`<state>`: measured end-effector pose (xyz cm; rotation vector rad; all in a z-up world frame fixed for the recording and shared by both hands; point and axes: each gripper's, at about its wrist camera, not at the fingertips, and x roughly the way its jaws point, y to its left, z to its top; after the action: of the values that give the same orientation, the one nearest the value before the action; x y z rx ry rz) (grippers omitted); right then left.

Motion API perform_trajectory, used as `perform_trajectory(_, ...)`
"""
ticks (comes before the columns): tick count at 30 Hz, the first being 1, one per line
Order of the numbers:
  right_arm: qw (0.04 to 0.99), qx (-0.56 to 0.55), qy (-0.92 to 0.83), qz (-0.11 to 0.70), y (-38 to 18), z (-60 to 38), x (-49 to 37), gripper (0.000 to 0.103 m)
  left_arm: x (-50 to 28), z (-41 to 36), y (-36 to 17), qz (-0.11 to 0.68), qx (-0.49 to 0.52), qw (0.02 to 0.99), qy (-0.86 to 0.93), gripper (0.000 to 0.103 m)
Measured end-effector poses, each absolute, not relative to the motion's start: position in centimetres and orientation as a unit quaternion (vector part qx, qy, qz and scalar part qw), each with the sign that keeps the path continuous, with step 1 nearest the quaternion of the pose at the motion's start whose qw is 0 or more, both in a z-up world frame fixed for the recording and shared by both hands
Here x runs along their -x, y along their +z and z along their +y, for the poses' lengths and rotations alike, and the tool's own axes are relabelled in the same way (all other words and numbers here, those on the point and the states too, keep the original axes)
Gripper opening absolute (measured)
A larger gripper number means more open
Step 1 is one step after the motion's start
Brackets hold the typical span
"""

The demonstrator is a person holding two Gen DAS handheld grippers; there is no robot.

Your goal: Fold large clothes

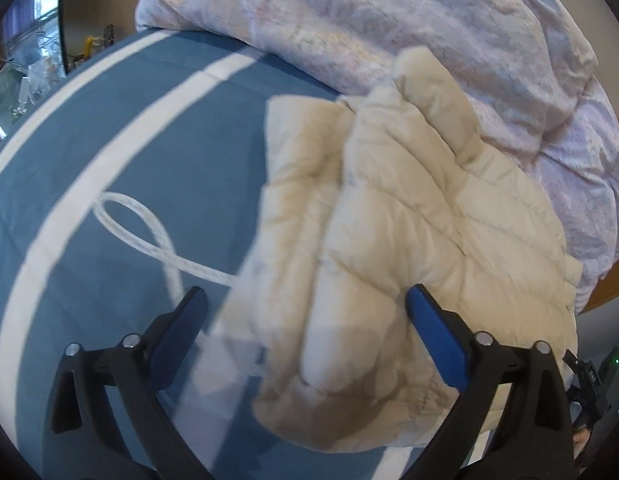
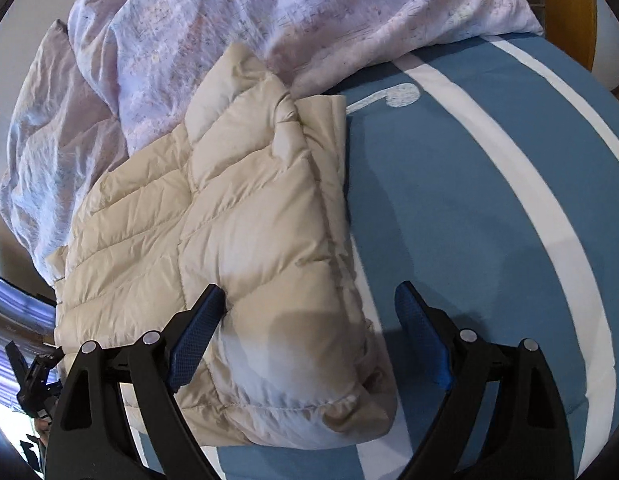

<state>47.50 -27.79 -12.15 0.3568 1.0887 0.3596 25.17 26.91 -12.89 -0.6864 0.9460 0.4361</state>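
Blue bedcover [image 1: 121, 128] with white stripes fills the ground under both tools; a lilac quilt [image 1: 389, 20] is heaped beyond them, its edge touching the far end of the jacket. Cream quilted jacket [image 2: 213, 216], folded, lies ahead of and partly between the fingers in both views. Left wrist view alone shows a white looped cord pattern [image 1: 141, 224] on the cover, left of its fingers. Right wrist view alone shows a white curled mark [image 2: 393, 98] beyond the jacket's right edge. Left gripper [image 1: 305, 308]: jaws spread wide, nothing clamped. Right gripper [image 2: 309, 304]: likewise released, jacket corner beneath, not pinched.
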Motion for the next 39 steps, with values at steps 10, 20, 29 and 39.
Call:
perform_trajectory(10, 0.802, -0.222, 0.221, 0.508, -12.1, -27.3, -46.6, 0.03, -25.2, 25.4, -12.4, 0.426, 0.332, 0.82, 0.189, 0.033)
perform_trajectory(20, 0.791, -0.23, 0.267, 0.5, -9.7, -27.4, -40.4, 0.018, -18.5, 25.8, -9.8, 0.416, 0.338, 0.827, 0.167, 0.021)
perform_trajectory(29, 0.775, -0.234, 0.286, 0.512, -10.7, -27.5, -34.0, 0.018, -12.0, 25.6, -9.7, 0.422, 0.324, 0.831, 0.164, 0.021)
perform_trajectory(39, 0.854, -0.118, 0.166, 0.478, -7.8, -27.2, -32.1, 0.062, -10.2, 26.0, -10.7, 0.421, 0.342, 0.819, 0.185, 0.04)
